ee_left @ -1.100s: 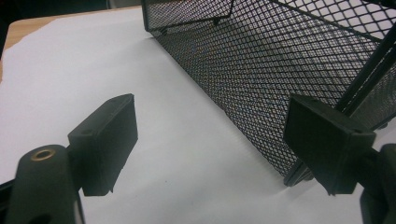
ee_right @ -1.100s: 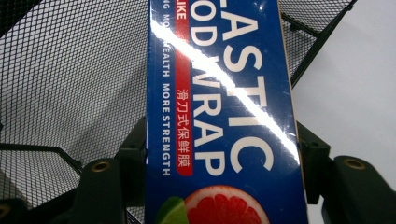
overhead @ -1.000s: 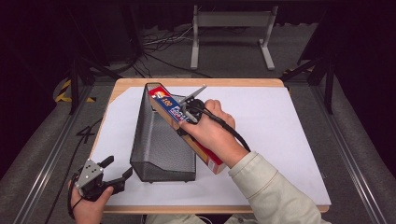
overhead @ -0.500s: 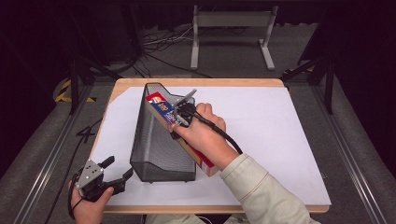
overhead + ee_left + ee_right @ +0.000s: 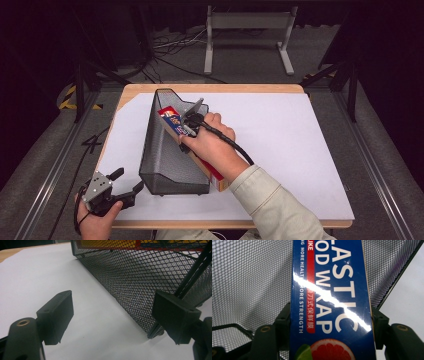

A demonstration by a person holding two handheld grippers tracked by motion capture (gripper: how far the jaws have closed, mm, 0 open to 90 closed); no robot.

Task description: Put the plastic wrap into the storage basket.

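Note:
A long blue box of plastic food wrap [image 5: 170, 119] lies slanted over the right rim of a black mesh basket [image 5: 165, 160], with its far end inside the basket and its near end [image 5: 216, 176] outside. My right gripper [image 5: 186, 131] is shut on this box. In the right gripper view the box [image 5: 332, 285] fills the gap between the jaws of the right gripper [image 5: 330, 317], with the mesh wall [image 5: 249, 277] behind it. My left gripper [image 5: 125, 184] stands open at the table's front left corner. In its own view the left gripper [image 5: 112, 315] holds nothing and faces the basket's side wall [image 5: 140, 277].
The basket stands on a white sheet [image 5: 295, 140] that covers a wooden table [image 5: 250, 88]. Dark floor, cables and a metal stand [image 5: 247, 30] lie beyond the far edge. The person's sleeve [image 5: 270, 205] comes in from the bottom.
My right hand has carried the box to the left and lower, so its far end now sits deeper in the basket. The left gripper has stayed where it was.

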